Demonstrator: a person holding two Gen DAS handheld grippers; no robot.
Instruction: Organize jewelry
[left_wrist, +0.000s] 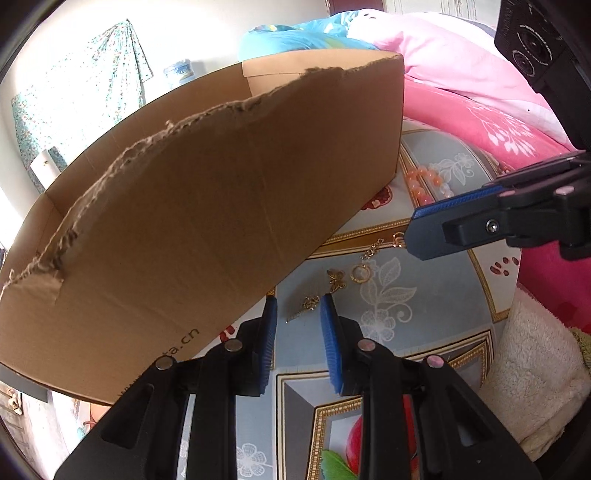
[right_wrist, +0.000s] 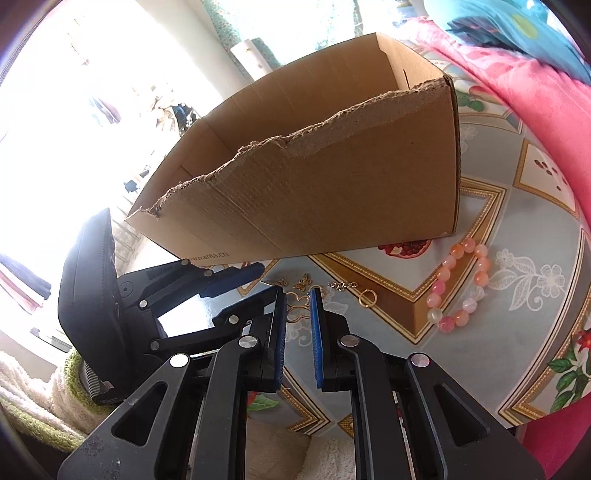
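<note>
A torn-rimmed cardboard box (left_wrist: 207, 206) (right_wrist: 332, 192) stands on the patterned cloth. In front of it lie small gold pieces: a stemmed charm (left_wrist: 308, 304), a bee charm (left_wrist: 336, 280) (right_wrist: 303, 282), a ring (left_wrist: 360, 273) (right_wrist: 367, 297) and a short chain (left_wrist: 373, 251) (right_wrist: 341, 286). My left gripper (left_wrist: 298, 299) (right_wrist: 267, 280) hovers over the stemmed charm, jaws apart, with no pad pressing on it. My right gripper (right_wrist: 298, 293) (left_wrist: 406, 236) has only a narrow gap, and a gold wire butterfly pendant (right_wrist: 297, 307) spans it at the tips. A pink bead bracelet (right_wrist: 460, 286) (left_wrist: 424, 184) lies to the right.
Pink bedding (left_wrist: 480, 92) (right_wrist: 535, 103) borders the cloth on the far right. A cream fleece towel (left_wrist: 535, 369) lies at the near edge. A blue bundle (left_wrist: 295, 37) sits behind the box. The box wall stands close to the left of both grippers.
</note>
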